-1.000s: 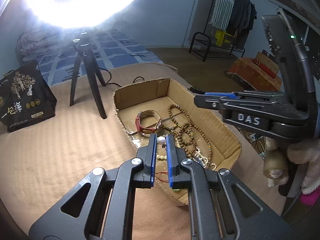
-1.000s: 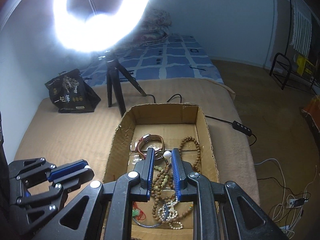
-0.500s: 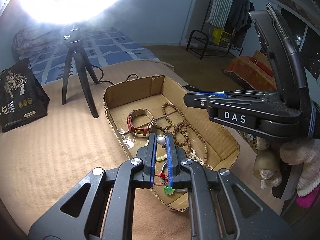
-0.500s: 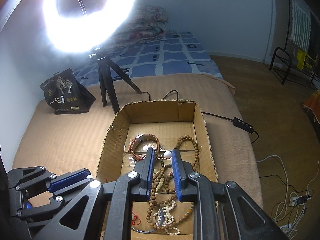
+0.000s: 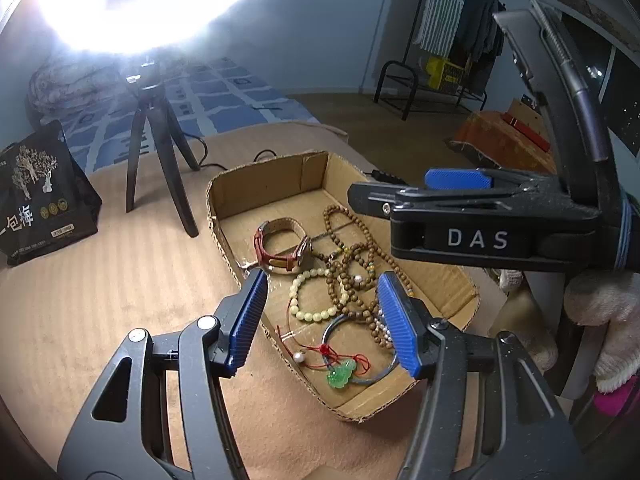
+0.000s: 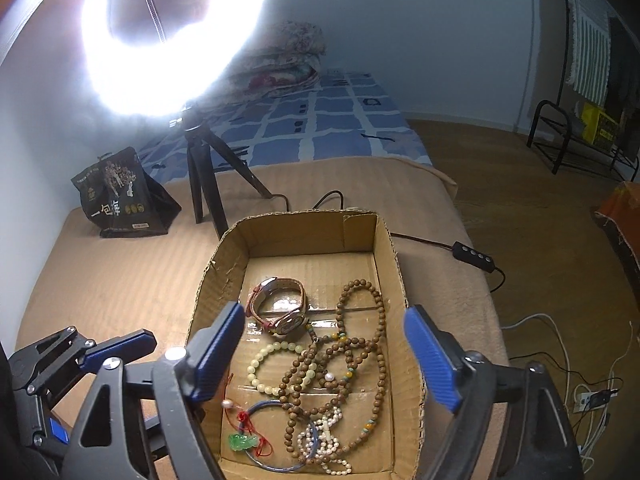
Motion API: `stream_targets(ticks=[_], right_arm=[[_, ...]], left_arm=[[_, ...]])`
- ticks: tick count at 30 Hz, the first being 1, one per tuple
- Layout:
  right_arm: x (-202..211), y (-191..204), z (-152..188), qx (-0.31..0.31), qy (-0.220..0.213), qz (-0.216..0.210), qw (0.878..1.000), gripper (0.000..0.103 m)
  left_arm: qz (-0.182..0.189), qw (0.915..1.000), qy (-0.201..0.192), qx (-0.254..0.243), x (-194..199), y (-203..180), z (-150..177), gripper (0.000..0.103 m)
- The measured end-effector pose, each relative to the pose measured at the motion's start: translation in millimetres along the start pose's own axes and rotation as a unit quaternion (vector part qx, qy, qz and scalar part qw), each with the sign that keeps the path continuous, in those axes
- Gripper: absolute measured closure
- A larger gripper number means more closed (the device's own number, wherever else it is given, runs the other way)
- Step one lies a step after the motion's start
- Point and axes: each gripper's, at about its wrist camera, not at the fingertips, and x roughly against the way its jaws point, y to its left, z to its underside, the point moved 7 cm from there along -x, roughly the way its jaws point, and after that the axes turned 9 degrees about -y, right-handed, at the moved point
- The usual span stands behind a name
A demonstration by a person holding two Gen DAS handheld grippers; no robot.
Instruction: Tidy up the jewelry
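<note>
Where corrugated cardboard box (image 6: 362, 236) walls rise, round wooden beads (image 6: 360, 344) tangle.

Cardboard box (image 6: 360, 240) on a bed blanket (image 6: 100, 280), holding a watch (image 6: 280, 308) at the back left, beaded necklaces (image 6: 360, 352) to its right, bracelets (image 6: 264, 368) in front. Behind, left: tripod (image 6: 204, 176), bag (image 6: 120, 196).

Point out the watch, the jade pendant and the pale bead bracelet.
watch (image 6: 289, 323), right wrist view, on its face.
jade pendant (image 5: 341, 373), left wrist view, green carving.
pale bead bracelet (image 6: 256, 361), right wrist view, left-side beads.
</note>
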Motion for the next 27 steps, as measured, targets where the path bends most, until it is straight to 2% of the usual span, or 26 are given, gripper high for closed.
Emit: stream_targets(ticks=[8, 17, 27], right_arm=[[6.3, 3.3, 1.1, -0.004, -0.002, 0.01, 1.0, 0.004], [23.9, 12.1, -1.1, -0.002, -0.007, 0.016, 1.0, 0.004], [63.3, 33.0, -3.9, 0.003, -0.026, 0.016, 1.0, 0.004]], left_arm=[[-0.008, 1.0, 0.001, 0.004, 7.0, 3.4, 3.0, 0.036], [-0.011, 0.9999, -0.009, -0.001, 30.0, 0.9, 1.8, 0.036], [-0.022, 0.9994, -0.026, -0.003, 73.8, 4.0, 0.2, 0.036]])
